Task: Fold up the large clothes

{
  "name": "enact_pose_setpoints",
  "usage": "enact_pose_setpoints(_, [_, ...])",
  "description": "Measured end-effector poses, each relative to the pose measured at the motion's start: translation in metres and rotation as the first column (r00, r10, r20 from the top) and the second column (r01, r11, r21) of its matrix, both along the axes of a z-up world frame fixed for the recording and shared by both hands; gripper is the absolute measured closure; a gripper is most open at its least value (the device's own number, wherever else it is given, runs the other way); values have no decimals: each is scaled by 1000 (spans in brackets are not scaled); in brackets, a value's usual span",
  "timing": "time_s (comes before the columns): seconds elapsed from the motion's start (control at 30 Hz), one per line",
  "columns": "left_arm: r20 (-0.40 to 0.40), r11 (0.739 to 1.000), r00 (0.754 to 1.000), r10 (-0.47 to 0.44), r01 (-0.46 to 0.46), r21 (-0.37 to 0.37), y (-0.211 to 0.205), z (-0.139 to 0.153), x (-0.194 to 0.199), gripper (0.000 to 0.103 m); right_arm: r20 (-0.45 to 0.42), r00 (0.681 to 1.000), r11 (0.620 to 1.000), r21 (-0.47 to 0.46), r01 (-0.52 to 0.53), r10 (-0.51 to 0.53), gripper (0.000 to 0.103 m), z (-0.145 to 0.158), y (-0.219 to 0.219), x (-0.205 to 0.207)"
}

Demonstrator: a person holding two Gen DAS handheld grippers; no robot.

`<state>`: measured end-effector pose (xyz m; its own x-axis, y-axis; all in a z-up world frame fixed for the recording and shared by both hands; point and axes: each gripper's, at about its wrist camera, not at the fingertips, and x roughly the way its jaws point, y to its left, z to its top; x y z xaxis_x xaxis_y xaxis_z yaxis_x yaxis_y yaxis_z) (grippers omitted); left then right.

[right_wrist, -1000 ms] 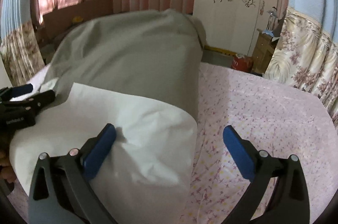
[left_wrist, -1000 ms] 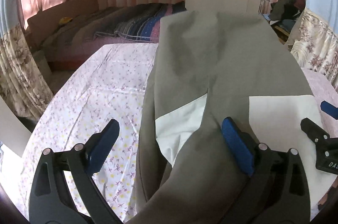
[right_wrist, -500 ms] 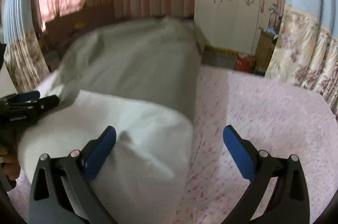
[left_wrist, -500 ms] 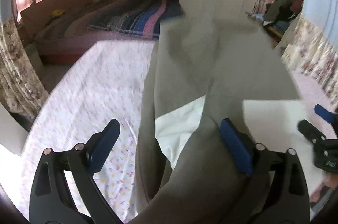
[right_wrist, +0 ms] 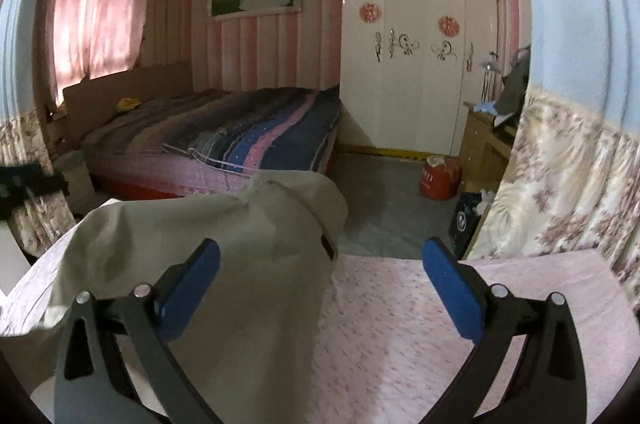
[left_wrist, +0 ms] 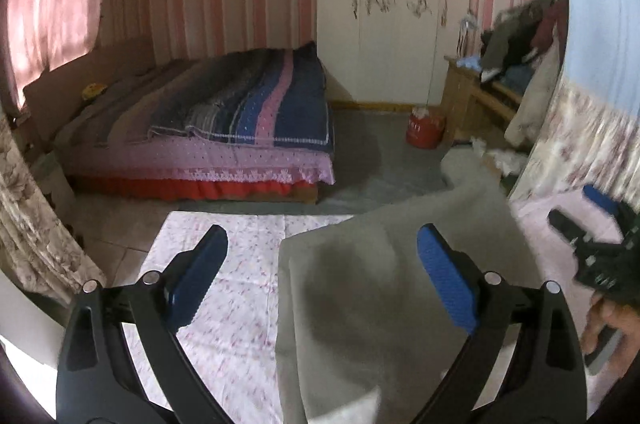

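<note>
One grey-green garment [left_wrist: 384, 288] lies on the flowered sheet [left_wrist: 224, 288], bunched into a soft heap whose far end hangs past the sheet's far edge toward the floor (a paler lining shows at its near corner in the left wrist view). In the right wrist view the same garment [right_wrist: 224, 248] fills the left half of the frame, its right border running roughly straight down the sheet [right_wrist: 420, 312], with a rounded fold at the top.

The left gripper [left_wrist: 324, 280] hovers over the garment's left border with its blue pads [left_wrist: 448, 280] spread wide, nothing between them; one pad sits over the bare sheet, the other over cloth. The right gripper [right_wrist: 320, 288] is likewise spread wide and empty, straddling the garment's right border, its left pad over cloth and its right pad over pink sheet. It also appears, blurred, at the right rim of the left wrist view [left_wrist: 592, 232].

Bare sheet lies to the left of the garment and a broader stretch to its right. Beyond the sheet's far edge is grey floor [right_wrist: 392, 200], then a bed [left_wrist: 224, 128] with a striped blanket, a white wardrobe [right_wrist: 416, 72], a red container [right_wrist: 440, 180] and a wooden cabinet [left_wrist: 472, 104]. A floral curtain [right_wrist: 568, 184] hangs close along the right.
</note>
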<state>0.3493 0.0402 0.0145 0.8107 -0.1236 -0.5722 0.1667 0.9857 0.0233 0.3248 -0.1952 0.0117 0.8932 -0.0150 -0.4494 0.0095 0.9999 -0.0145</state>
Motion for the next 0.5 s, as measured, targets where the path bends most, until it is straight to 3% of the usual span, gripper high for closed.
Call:
enact_pose_setpoints(0.2, [-96, 999, 995, 37, -33, 40, -1, -54, 35, 8, -82, 997, 997, -75, -1, -5, 2, -40, 3, 39])
enact_pose_setpoints(0.33, [-164, 998, 985, 62, -57, 34, 6, -82, 48, 7, -147, 989, 997, -71, -25, 15, 2, -65, 1, 55])
enact_pose_setpoints(0.5, [-201, 993, 976, 84, -65, 95, 3, -114, 58, 4, -235, 972, 995, -93, -38, 15, 3, -74, 5, 70])
